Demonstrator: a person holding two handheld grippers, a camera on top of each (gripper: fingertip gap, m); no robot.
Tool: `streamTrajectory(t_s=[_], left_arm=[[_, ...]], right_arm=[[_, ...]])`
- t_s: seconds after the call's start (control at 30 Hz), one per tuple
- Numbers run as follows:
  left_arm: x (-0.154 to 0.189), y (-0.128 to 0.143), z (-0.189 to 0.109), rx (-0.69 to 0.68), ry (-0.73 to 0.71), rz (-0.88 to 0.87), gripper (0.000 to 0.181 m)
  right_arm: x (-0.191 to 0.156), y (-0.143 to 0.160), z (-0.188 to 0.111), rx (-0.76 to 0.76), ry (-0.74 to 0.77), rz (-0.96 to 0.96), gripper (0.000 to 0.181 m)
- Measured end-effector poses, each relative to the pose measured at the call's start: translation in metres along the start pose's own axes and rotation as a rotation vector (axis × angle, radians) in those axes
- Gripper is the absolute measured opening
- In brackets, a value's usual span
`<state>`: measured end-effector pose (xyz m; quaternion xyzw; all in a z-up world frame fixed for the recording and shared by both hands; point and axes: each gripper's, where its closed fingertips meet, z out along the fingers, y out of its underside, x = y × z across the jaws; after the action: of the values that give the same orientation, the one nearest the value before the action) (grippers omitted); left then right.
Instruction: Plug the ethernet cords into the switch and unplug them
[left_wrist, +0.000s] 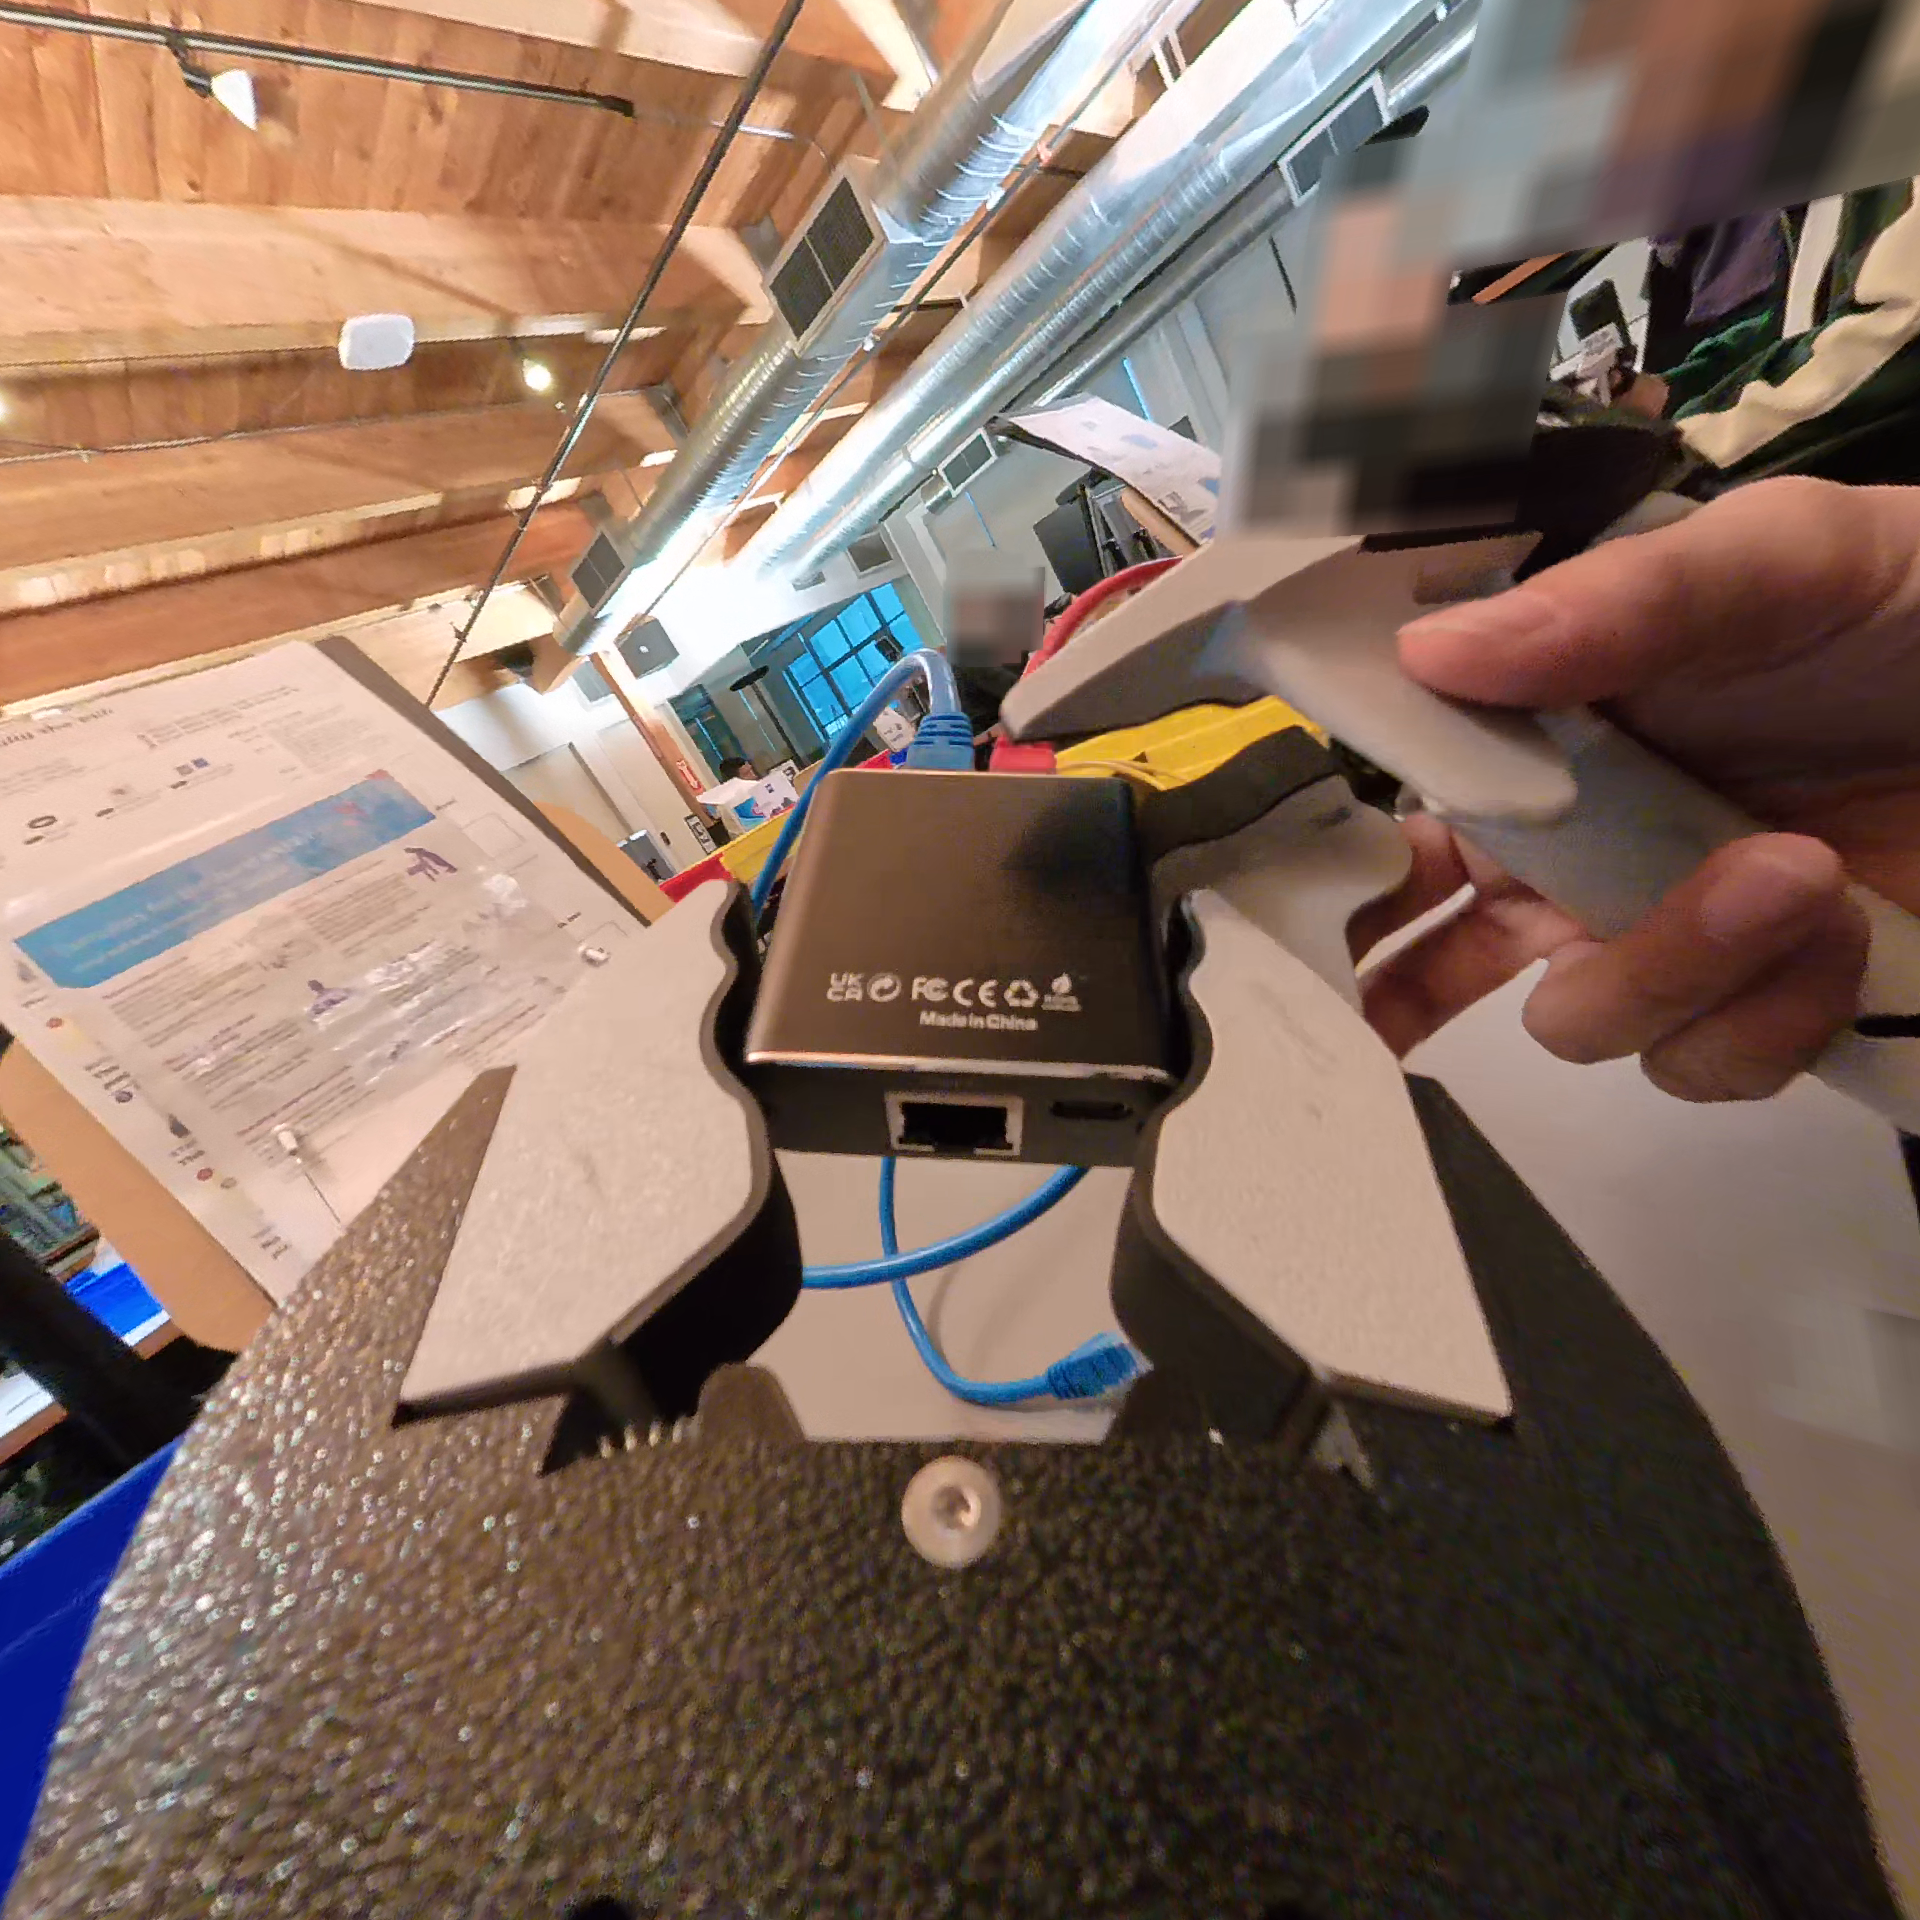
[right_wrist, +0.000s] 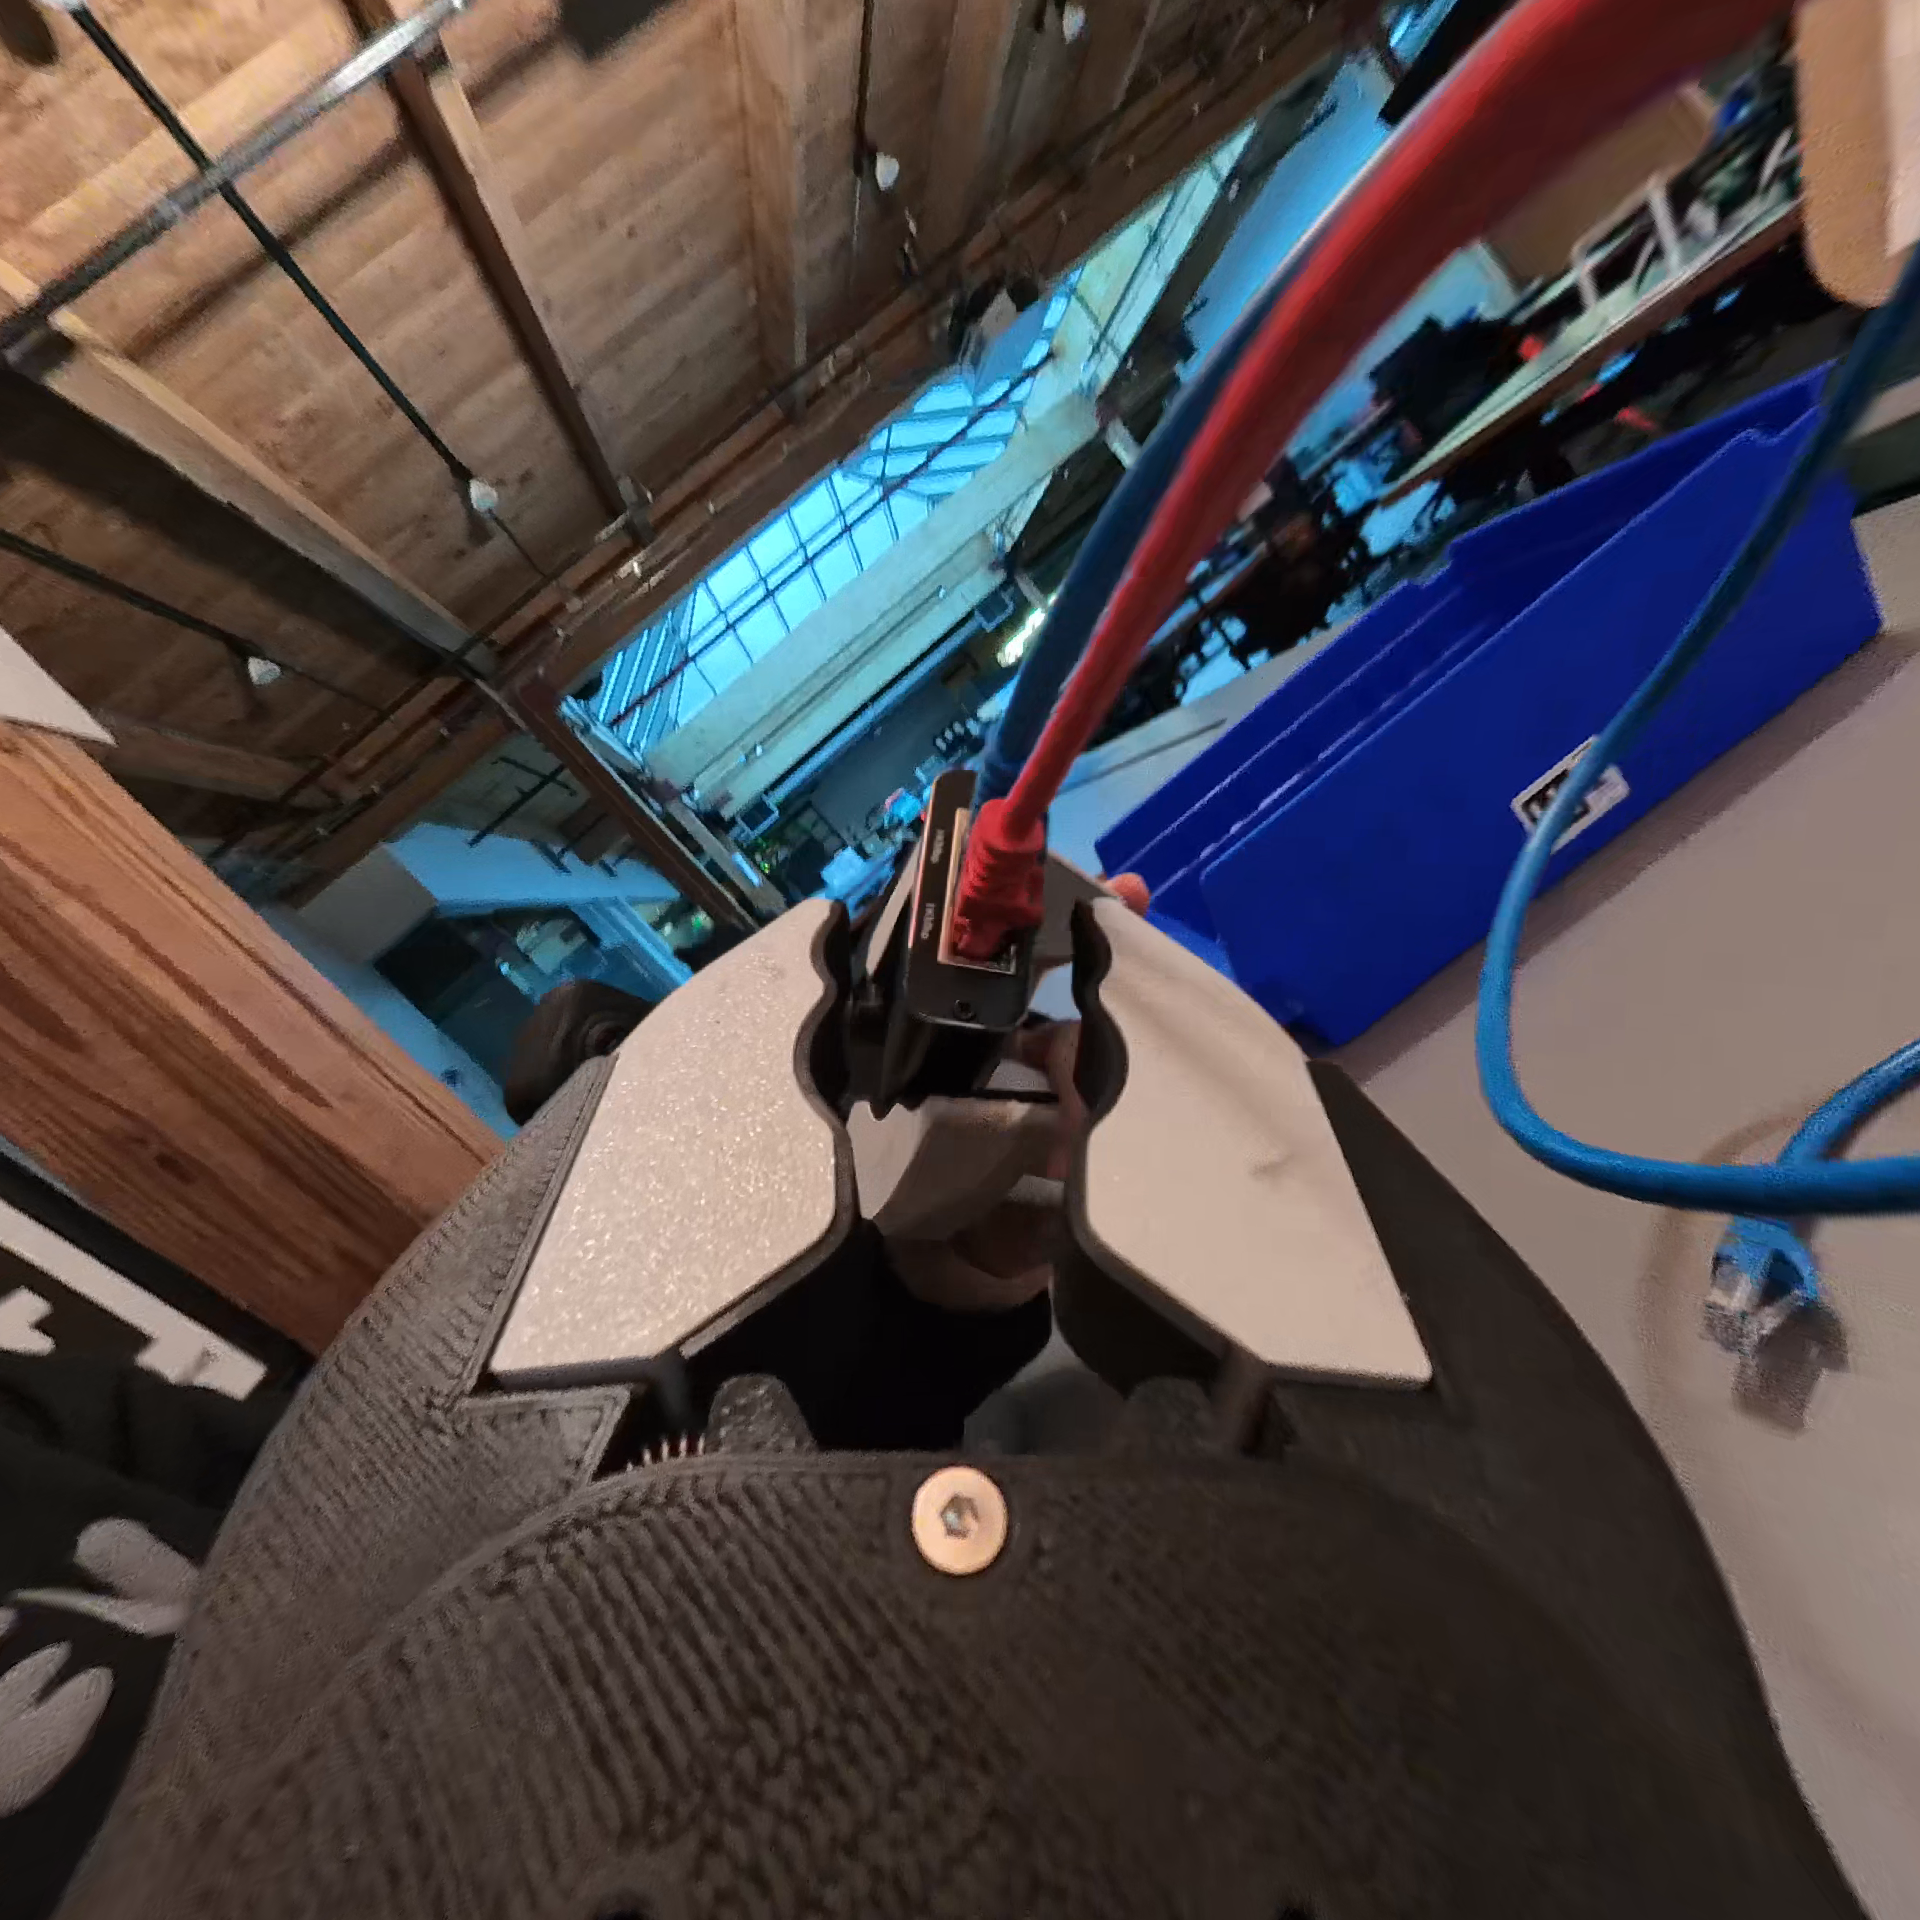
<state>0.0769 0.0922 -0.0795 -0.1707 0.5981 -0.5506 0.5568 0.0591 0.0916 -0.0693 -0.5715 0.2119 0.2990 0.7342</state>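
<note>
My left gripper (left_wrist: 961, 920) is shut on the sides of the black switch (left_wrist: 914, 862) and holds it above the table, an empty port facing the camera. At the switch's far end a blue plug (left_wrist: 940, 732) and a red plug (left_wrist: 1023, 753) sit in ports. My right gripper (right_wrist: 961, 935), held by a hand (left_wrist: 1714, 748), is open, its jaws on either side of the red plug (right_wrist: 997, 883) without closing on it. It also shows in the left wrist view (left_wrist: 1081, 758). A loose blue plug (right_wrist: 1756, 1278) lies on the table (right_wrist: 1662, 987).
A blue bin (right_wrist: 1507, 779) stands on the table behind the switch. A wooden post (right_wrist: 156, 987) rises at the left. A board with a printed sheet (left_wrist: 260, 914) leans at the left. The red cable (right_wrist: 1247, 395) and a blue cable (right_wrist: 1538, 883) hang in loops.
</note>
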Motion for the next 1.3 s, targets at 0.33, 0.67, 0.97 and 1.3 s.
streamTrajectory(t_s=[0.33, 0.67, 0.97, 1.3], left_arm=[[-0.004, 0.011, 0.003, -0.077, -0.036, -0.023, 0.075], [-0.001, 0.017, 0.008, -0.128, -0.053, -0.08, 0.075], [0.001, 0.018, 0.01, -0.142, -0.067, -0.078, 0.075], [0.005, 0.03, 0.014, -0.181, -0.12, -0.077, 0.075]], right_arm=[[0.015, -0.004, -0.003, 0.089, 0.017, 0.115, 0.023], [0.022, -0.009, -0.007, 0.16, 0.022, 0.196, 0.02], [0.028, -0.011, -0.01, 0.191, 0.035, 0.222, 0.014], [0.037, -0.008, -0.015, 0.248, 0.059, 0.218, 0.012]])
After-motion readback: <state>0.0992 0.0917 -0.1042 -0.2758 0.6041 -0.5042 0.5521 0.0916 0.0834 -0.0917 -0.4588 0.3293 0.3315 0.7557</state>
